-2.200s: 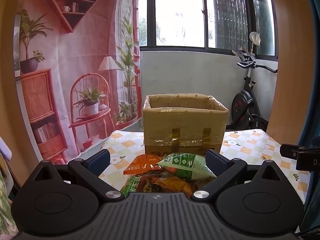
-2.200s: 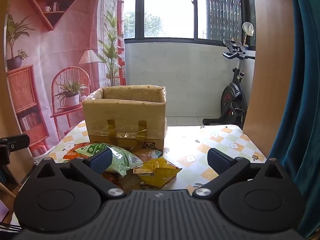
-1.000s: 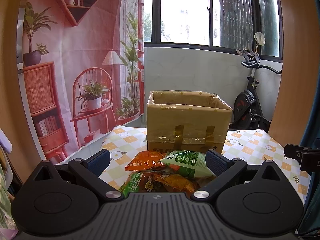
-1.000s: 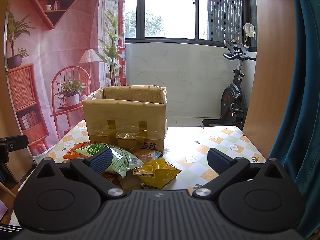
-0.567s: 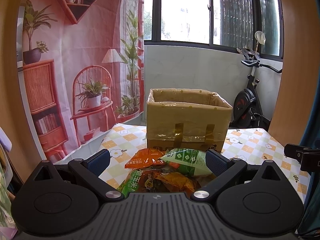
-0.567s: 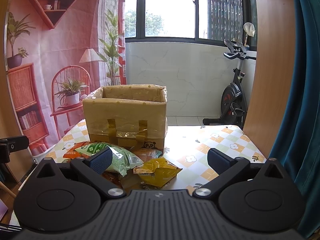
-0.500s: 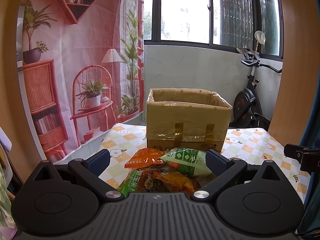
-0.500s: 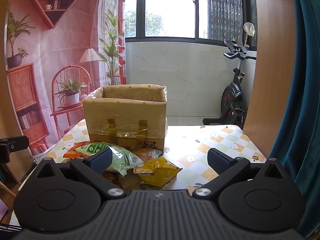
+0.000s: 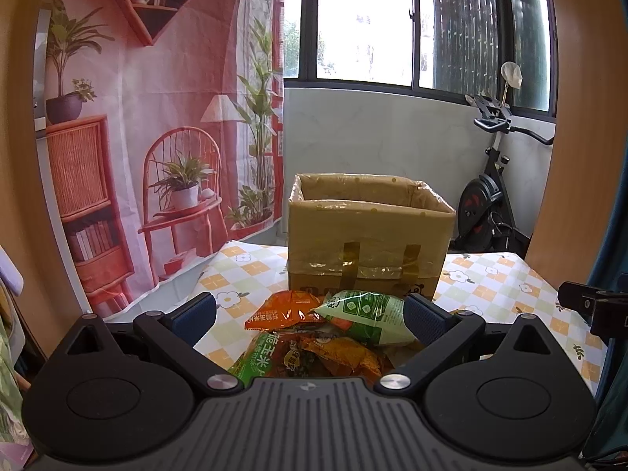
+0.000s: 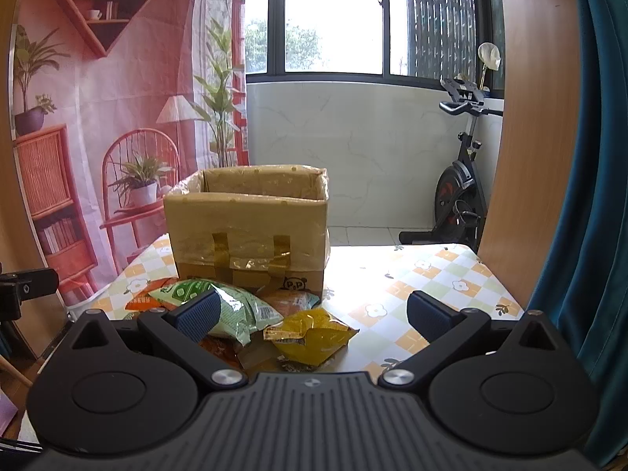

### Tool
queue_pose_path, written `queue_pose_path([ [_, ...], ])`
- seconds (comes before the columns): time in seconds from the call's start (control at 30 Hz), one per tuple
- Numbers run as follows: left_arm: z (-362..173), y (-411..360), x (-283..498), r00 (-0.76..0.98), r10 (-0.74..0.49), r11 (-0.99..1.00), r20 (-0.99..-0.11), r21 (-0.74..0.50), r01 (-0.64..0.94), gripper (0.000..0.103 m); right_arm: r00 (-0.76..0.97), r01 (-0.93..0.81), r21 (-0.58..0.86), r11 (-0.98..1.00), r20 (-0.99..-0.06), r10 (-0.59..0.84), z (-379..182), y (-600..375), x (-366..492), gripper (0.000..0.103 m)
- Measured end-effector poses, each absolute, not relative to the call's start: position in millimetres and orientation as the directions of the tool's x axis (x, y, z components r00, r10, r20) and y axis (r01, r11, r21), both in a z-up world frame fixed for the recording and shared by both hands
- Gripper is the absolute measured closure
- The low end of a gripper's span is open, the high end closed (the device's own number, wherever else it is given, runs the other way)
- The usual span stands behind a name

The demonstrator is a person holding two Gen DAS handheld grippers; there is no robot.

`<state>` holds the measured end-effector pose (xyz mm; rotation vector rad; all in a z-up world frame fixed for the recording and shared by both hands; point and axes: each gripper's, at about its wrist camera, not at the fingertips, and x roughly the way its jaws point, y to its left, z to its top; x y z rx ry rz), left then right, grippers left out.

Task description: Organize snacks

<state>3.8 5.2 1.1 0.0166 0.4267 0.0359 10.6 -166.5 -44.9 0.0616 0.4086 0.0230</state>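
A pile of snack bags lies on the checked tablecloth in front of an open cardboard box (image 9: pixel 369 251). In the left wrist view I see an orange bag (image 9: pixel 282 310), a green bag (image 9: pixel 365 314) and a green-and-orange bag (image 9: pixel 298 357) below them. My left gripper (image 9: pixel 310 312) is open and empty, just short of the pile. In the right wrist view the box (image 10: pixel 251 231) stands behind the green bag (image 10: pixel 231 306) and a yellow bag (image 10: pixel 314 333). My right gripper (image 10: pixel 312 314) is open and empty, held before the yellow bag.
The checked tablecloth (image 10: pixel 412 286) stretches right of the pile. A pink printed backdrop (image 9: pixel 157 117) hangs on the left. An exercise bike (image 10: pixel 459 192) stands beyond the table. A teal curtain (image 10: pixel 588 157) hangs at the right. The right gripper's body shows in the left wrist view (image 9: pixel 592 306).
The left gripper has drifted slightly, so the box and bags sit a little lower and nearer in its view. The right gripper has barely moved. Both stay open.
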Motion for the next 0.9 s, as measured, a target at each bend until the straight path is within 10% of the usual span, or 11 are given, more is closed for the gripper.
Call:
queue_pose_path([
  [0.9, -2.6, 40.8, 56.5, 0.877, 0.134, 0.991, -0.462, 0.051, -0.125, 0.000, 0.912, -0.123, 0.221, 0.968, -0.360, 0.198, -43.1, -209.0, 53.4, 0.001],
])
